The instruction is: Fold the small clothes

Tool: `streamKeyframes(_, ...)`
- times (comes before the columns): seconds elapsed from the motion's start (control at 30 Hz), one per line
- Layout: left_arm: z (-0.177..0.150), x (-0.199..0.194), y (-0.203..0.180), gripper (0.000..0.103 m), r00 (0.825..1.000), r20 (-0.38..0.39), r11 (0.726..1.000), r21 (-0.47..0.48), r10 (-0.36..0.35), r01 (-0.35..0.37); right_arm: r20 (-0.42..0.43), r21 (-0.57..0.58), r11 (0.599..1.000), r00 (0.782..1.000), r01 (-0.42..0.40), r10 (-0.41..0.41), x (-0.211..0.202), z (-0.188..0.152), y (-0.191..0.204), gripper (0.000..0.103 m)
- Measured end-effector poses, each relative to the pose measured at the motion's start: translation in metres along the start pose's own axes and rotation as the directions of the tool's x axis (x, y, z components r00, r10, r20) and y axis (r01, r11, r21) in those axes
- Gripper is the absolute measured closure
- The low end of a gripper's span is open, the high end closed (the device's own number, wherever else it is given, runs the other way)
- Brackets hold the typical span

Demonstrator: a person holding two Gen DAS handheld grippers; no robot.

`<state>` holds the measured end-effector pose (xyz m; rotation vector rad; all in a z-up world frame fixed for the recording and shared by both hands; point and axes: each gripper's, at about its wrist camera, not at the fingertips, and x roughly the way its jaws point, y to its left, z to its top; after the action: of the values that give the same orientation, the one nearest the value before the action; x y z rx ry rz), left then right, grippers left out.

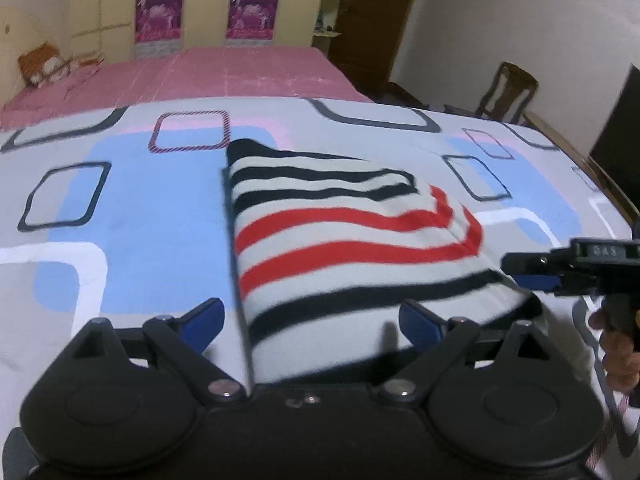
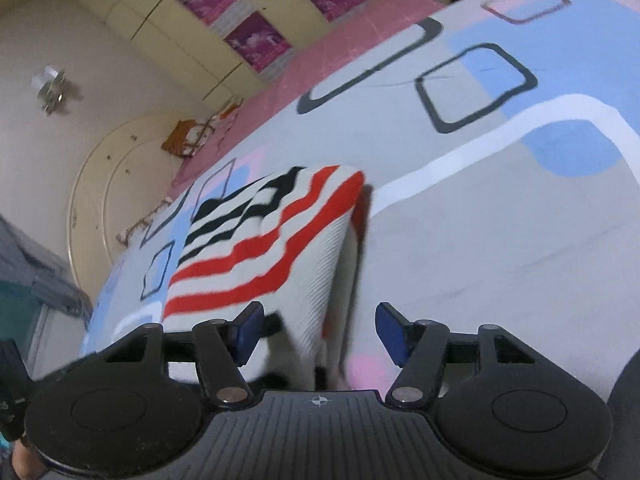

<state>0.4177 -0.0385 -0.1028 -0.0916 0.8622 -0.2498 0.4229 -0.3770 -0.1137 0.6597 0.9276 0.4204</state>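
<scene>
A small white garment with red and black stripes (image 1: pixel 340 240) lies folded on the patterned bedsheet (image 1: pixel 140 220). My left gripper (image 1: pixel 312 320) is open just above the garment's near edge, its blue-padded fingers either side of it. My right gripper (image 2: pixel 318 332) is open at the garment's right folded edge (image 2: pixel 280 248), nothing between the pads. In the left wrist view the right gripper (image 1: pixel 532 270) shows at the garment's right side, held by a hand.
A pink sheet (image 1: pixel 220 72) covers the far half of the bed, with a small pile of cloth (image 1: pixel 44 64) at its far left corner. A wooden chair (image 1: pixel 508 92) and a dark cabinet (image 1: pixel 624 140) stand at the right. Cupboards line the back wall.
</scene>
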Motion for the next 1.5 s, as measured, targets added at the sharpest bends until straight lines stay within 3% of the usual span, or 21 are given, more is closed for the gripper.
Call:
streamKeyframes(0.1,0.004,0.012,0.023,0.013,0.997,-0.03,0.992,-0.115,-0.065,0.061,-0.03,0.036,0.999,0.999,-0.039,0.04,0.007,0.006,-0.006,0.04)
streamKeyframes(0.27,0.002,0.033,0.052,0.02,0.981,-0.067,0.949,-0.274,-0.183,0.158,-0.103,0.075,0.995,0.992,-0.065,0.072,0.019,0.006,-0.011,0.04)
streamKeyframes(0.37,0.003,0.039,0.052,0.022,0.972,-0.083,0.94,-0.285,-0.218,0.187,-0.119,0.076,0.994,0.989,-0.076,0.084,0.021,0.006,-0.013,0.041)
streamKeyframes(0.5,0.005,0.045,0.053,0.016,0.97,-0.103,0.942,-0.28,-0.221,0.185,-0.114,0.082,0.994,0.991,-0.068,0.077,0.022,0.014,-0.018,0.041)
streamKeyframes(0.67,0.012,0.054,0.035,0.012,0.974,-0.148,0.968,-0.211,-0.173,0.139,-0.149,-0.007,0.997,0.986,-0.071,0.069,0.038,0.017,0.0,0.041)
streamKeyframes(0.8,0.018,0.063,0.018,0.016,0.975,-0.173,0.984,-0.134,-0.138,0.115,-0.142,-0.106,0.993,0.989,-0.047,0.031,0.047,0.014,0.018,0.041)
streamKeyframes(0.93,0.021,0.059,0.002,0.028,0.981,-0.172,0.996,-0.037,-0.09,0.085,-0.131,-0.195,0.981,0.991,-0.018,-0.008,0.049,0.006,0.03,0.059)
streamKeyframes(1.27,0.021,0.04,-0.009,0.046,0.99,-0.113,0.99,0.103,-0.082,0.094,-0.043,-0.353,0.931,0.993,0.091,-0.113,0.038,-0.012,0.064,0.066)
streamKeyframes(1.5,0.017,0.009,0.006,0.048,0.989,-0.078,0.977,0.165,-0.122,0.133,-0.004,-0.395,0.907,0.986,0.149,-0.164,0.029,-0.03,0.106,0.066)
